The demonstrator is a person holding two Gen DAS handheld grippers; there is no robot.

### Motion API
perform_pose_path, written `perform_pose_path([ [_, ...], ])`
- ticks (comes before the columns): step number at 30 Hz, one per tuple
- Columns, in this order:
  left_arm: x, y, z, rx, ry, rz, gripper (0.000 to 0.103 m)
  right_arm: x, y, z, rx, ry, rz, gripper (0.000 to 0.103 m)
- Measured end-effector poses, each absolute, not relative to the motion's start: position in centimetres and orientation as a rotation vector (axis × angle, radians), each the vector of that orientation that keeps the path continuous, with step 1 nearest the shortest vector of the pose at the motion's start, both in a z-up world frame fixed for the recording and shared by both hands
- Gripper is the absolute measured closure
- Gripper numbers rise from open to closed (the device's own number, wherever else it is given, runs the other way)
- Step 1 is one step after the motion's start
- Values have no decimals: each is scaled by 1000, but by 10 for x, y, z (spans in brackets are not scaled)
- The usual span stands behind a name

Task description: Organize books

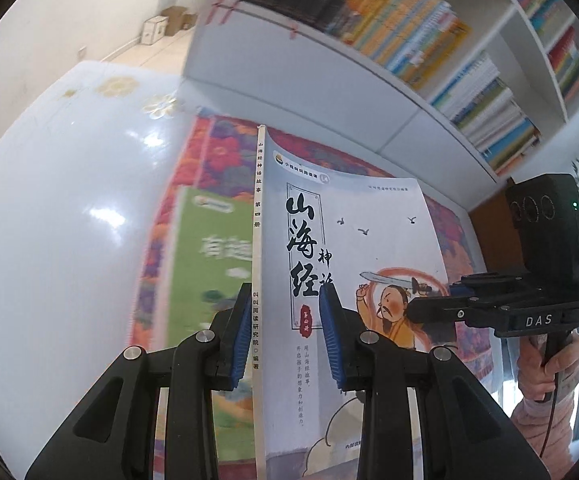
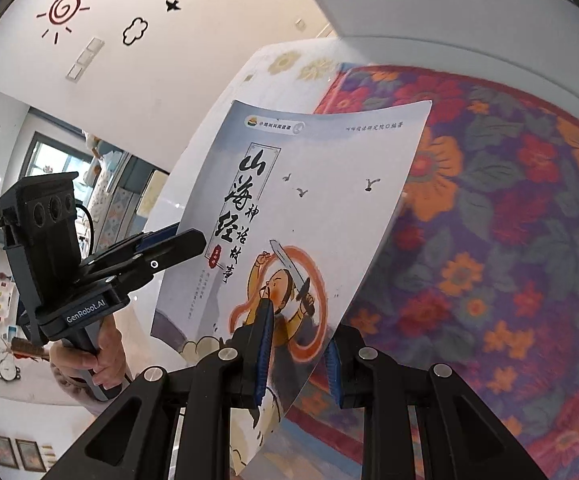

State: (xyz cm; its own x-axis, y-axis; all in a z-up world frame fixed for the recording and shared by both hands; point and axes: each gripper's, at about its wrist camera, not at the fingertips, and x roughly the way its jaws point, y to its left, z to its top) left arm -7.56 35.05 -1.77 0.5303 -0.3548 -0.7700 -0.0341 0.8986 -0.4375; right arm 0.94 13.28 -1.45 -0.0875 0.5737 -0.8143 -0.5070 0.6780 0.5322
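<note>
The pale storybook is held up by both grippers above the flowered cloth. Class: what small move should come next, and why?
Probably carry the storybook on toward the bookshelf behind the table. The left gripper is shut on its spine edge and the right gripper on its cover, so it is clear of the flowered cloth and of the green book lying there.

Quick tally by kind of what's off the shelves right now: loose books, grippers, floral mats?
Books: 2, the white held book and the green book lying on the mat
Grippers: 2, left gripper, right gripper
Floral mat: 1
Total: 5
</note>
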Motion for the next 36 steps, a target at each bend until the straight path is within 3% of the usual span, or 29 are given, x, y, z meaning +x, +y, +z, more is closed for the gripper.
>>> perform_pose_path([
  [16,-73,375,-56,-471,1051,-191,73,16,165,-71,38,1495,847,79],
  [36,-76,367,-59,-365,1073,-121,67,9,162,-70,47,1489,806,79],
])
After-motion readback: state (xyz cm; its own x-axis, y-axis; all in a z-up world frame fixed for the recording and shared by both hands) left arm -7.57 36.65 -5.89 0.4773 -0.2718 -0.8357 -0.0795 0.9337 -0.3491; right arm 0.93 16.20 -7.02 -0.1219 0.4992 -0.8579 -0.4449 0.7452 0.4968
